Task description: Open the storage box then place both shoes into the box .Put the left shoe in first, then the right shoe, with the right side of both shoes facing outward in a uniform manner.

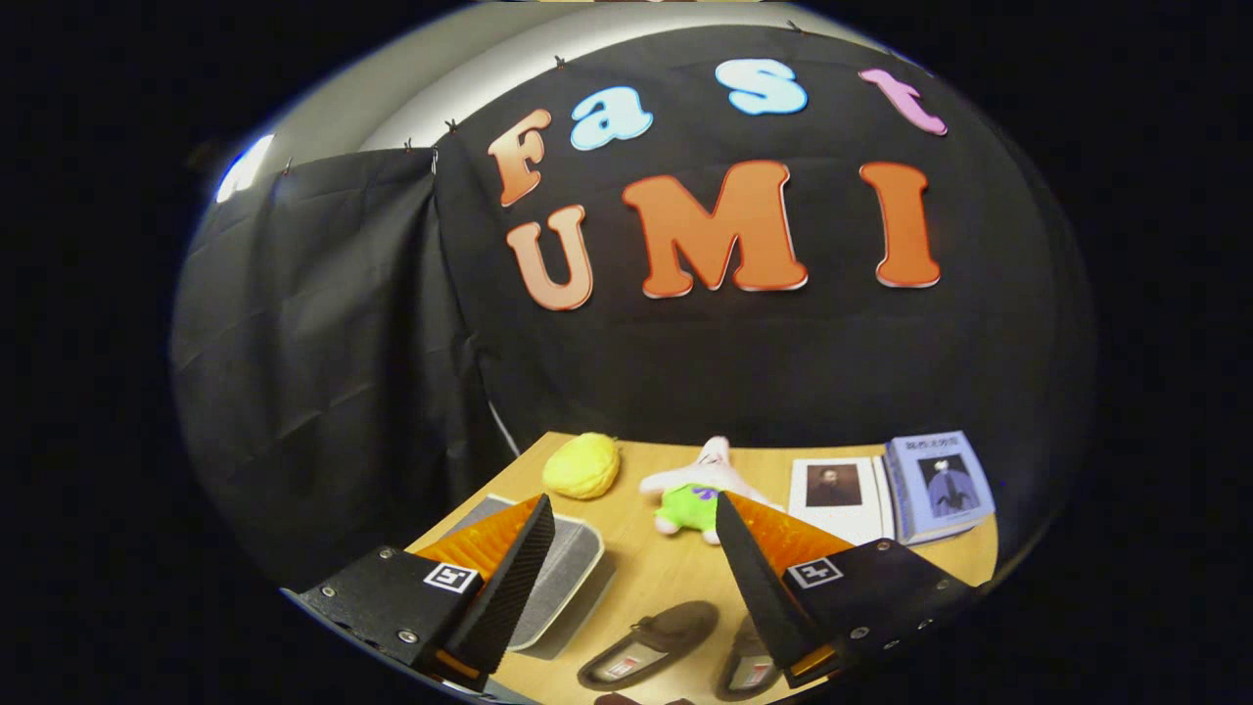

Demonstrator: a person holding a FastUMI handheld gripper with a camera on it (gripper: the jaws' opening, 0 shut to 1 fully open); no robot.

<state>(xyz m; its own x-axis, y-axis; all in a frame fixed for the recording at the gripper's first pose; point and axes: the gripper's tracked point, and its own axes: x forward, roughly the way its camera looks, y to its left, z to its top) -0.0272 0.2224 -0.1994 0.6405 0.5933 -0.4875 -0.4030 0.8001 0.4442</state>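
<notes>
A wooden desk (675, 587) stands against a black cloth wall, with the tongs (626, 529) held above its near part, fingers spread wide and gripping nothing.

Between and below the fingers lie two dark shoes. One shoe (651, 643) sits in the gap, its long axis running slantwise from near the left finger's base up toward the right finger, insole label showing, opening upward. The second shoe (749, 666) lies just beside it, partly hidden behind the right finger; which end is its toe I cannot tell. Behind the left finger lies the box (568, 578), grey and flat, its lid apparently still down.

Beyond the fingertips are a yellow plush (582, 466), a pink-and-green toy (697, 490) and two books (891, 494) at the far edge.

Risks, as I judge them:
- Left and right shoe are hard to tell apart from this angle, so the wrong one might go in first.
- The box looks low and light, so prying the lid with one finger could shove it across the desk or off the near edge.
- A soft shoe pinched at its collar may sag and twist, spoiling the uniform facing.
</notes>
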